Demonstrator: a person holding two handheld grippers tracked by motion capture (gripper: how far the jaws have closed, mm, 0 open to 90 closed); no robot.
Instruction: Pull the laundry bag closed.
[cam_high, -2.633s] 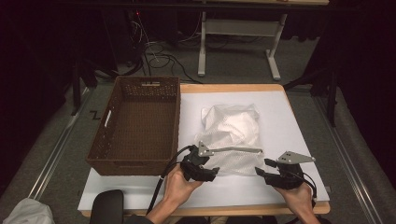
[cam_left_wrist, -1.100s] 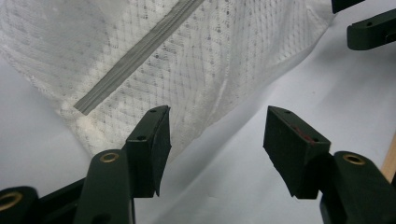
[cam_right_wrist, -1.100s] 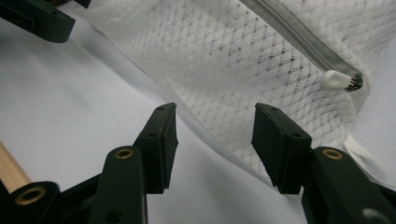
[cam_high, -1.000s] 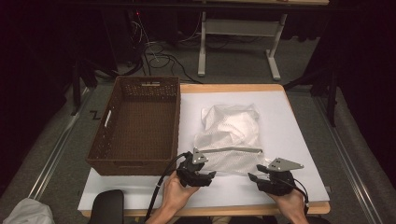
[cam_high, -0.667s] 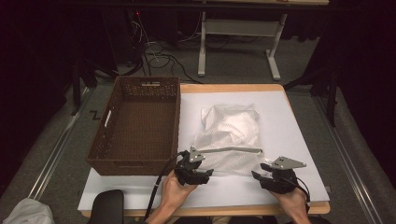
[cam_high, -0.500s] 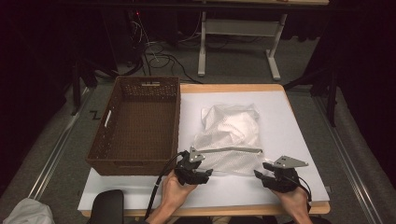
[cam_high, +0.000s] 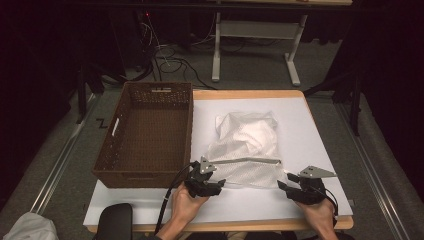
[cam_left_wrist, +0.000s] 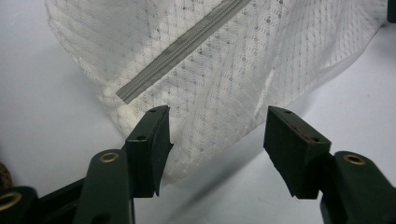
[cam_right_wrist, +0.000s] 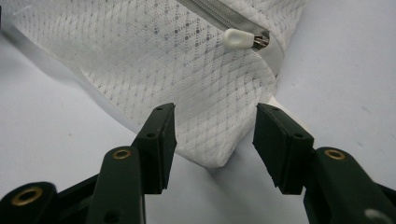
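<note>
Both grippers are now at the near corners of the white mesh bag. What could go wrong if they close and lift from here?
1. Both the left gripper and the right gripper stand open with only a thin corner of the mesh bag between the jaws; a shallow pinch might slip off.
2. The zipper pull lies close to the right gripper's corner, so the jaws could catch it.
3. The basket stands beside the bag; a swinging bag may brush its wall.

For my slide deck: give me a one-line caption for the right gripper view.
Open right gripper poised around a corner of the white mesh bag, near its zipper pull.
</note>
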